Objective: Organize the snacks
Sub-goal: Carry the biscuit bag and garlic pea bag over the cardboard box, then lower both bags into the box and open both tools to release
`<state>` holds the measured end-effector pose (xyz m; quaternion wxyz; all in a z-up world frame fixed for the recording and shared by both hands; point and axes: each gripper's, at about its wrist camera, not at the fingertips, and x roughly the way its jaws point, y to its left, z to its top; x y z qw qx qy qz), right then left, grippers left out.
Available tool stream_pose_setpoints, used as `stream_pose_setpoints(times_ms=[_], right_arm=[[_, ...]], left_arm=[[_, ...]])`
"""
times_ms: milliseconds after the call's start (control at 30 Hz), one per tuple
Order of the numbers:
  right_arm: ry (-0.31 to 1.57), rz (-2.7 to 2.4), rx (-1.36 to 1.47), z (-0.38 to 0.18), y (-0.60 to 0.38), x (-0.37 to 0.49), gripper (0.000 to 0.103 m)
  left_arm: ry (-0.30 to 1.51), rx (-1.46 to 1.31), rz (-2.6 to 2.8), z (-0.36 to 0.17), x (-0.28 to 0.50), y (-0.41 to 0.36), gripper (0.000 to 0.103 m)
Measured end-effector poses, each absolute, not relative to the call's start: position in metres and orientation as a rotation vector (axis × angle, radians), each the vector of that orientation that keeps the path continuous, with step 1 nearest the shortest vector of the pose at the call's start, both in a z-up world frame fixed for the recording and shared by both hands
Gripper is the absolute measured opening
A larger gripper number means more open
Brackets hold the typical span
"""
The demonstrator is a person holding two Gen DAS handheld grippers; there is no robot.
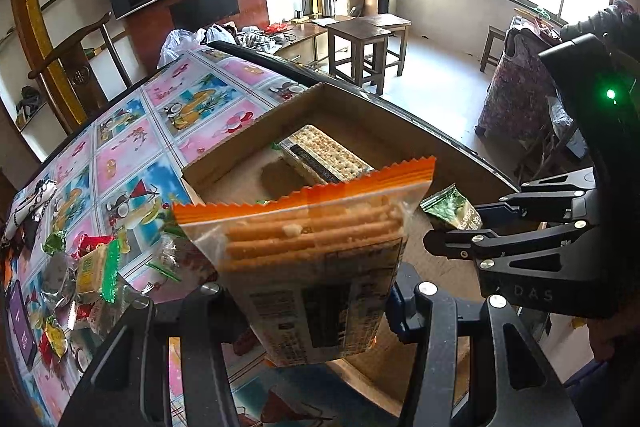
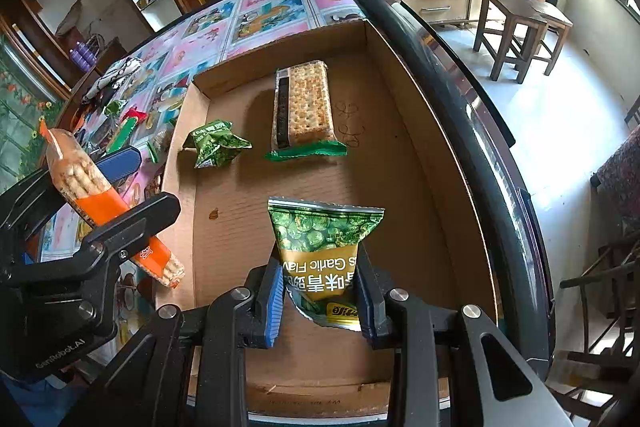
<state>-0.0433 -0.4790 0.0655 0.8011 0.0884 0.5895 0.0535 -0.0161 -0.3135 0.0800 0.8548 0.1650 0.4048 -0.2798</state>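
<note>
Patterned oilcloth covers the table (image 2: 256, 15), on which a shallow cardboard box (image 2: 400, 115) is set at the edge. Inside it a cracker pack (image 2: 306, 105) and a small green packet (image 2: 216, 143) are already laid; loose snacks (image 1: 84, 267) remain beside it. An orange biscuit pack (image 1: 316, 267) is clamped in the left gripper (image 1: 304, 307) above the box's near side, and a green pea bag (image 2: 326, 247) is pinched by the right gripper (image 2: 320, 291) over the box floor. Placing appears to be in hand; lowering and releasing each pack onto bare cardboard is probably called for.
</note>
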Motion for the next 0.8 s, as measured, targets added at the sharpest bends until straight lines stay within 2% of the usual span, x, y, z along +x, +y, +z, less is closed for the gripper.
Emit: stream_pose_setpoints(times_ms=[800], right_arm=[[1.29,0.097,0.192,0.054,-0.488,-0.038,0.032]], left_arm=[[0.877,0.392,-0.608,0.064,-0.016,-0.331,0.052]])
